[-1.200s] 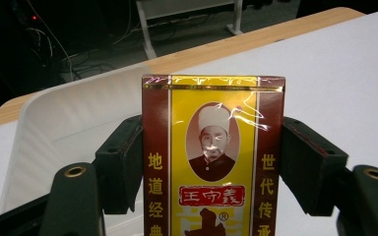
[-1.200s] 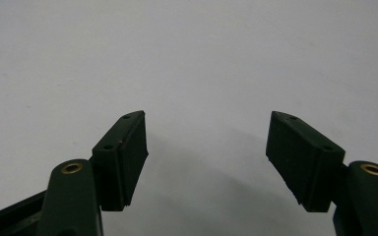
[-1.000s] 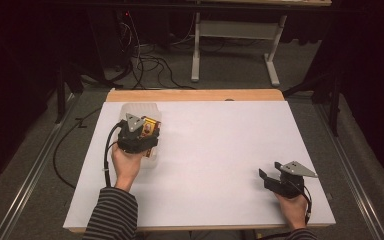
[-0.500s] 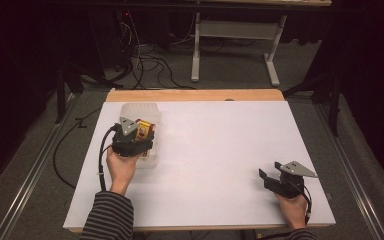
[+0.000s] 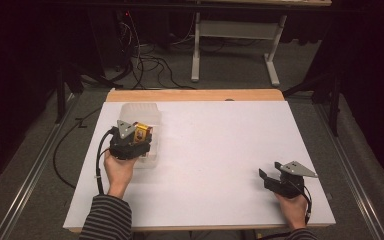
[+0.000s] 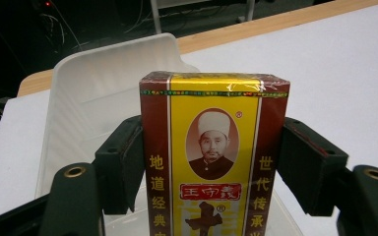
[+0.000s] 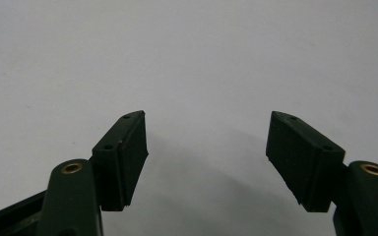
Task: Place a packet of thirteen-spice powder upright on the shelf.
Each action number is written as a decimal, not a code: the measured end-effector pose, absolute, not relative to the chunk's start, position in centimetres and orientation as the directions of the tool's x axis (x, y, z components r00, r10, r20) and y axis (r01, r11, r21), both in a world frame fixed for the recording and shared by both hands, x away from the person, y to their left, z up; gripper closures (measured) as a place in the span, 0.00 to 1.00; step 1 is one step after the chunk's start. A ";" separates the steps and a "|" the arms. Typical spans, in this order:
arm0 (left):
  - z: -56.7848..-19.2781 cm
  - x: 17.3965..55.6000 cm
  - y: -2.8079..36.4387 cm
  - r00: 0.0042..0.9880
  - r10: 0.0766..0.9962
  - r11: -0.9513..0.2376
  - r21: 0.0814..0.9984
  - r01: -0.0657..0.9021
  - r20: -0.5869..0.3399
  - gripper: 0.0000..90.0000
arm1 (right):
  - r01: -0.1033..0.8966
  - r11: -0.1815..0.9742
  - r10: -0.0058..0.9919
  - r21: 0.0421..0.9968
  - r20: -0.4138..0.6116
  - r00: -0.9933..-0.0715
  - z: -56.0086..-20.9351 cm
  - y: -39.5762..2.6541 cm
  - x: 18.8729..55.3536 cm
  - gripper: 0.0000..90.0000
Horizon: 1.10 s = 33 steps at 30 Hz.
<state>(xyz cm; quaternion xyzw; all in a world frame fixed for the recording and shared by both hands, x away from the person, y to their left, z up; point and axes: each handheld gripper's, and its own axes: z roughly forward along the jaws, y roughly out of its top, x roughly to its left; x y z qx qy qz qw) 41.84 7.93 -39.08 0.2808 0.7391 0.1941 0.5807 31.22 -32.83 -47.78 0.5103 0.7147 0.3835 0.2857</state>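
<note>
A yellow and dark red box (image 6: 214,157) with a printed portrait and Chinese characters stands between the jaws of my left gripper (image 6: 209,162), which is shut on its two sides. In the high view that gripper (image 5: 141,134) holds the box (image 5: 142,133) over a clear plastic bin (image 5: 139,112) at the table's far left. The bin's pale wall (image 6: 113,73) rises behind the box in the left gripper view. My right gripper (image 5: 266,176) rests near the front right of the table, its jaws open over bare white surface (image 7: 206,152).
A white sheet covers the table (image 5: 220,150), with a strip of wood (image 5: 195,95) along the far edge. A black cable (image 5: 99,165) trails from the left gripper. A white desk frame (image 5: 230,35) and loose cables lie on the floor beyond.
The left hand has shifted slightly left and toward the near side over the bin, still gripping the box. The right hand has not moved.
</note>
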 end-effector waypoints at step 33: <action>-40.8 40.3 8.9 -0.182 0.662 0.749 0.632 0.199 -0.727 0.35 | 0.513 0.187 0.948 0.838 -0.017 -0.317 -47.8 -32.8 31.2 0.36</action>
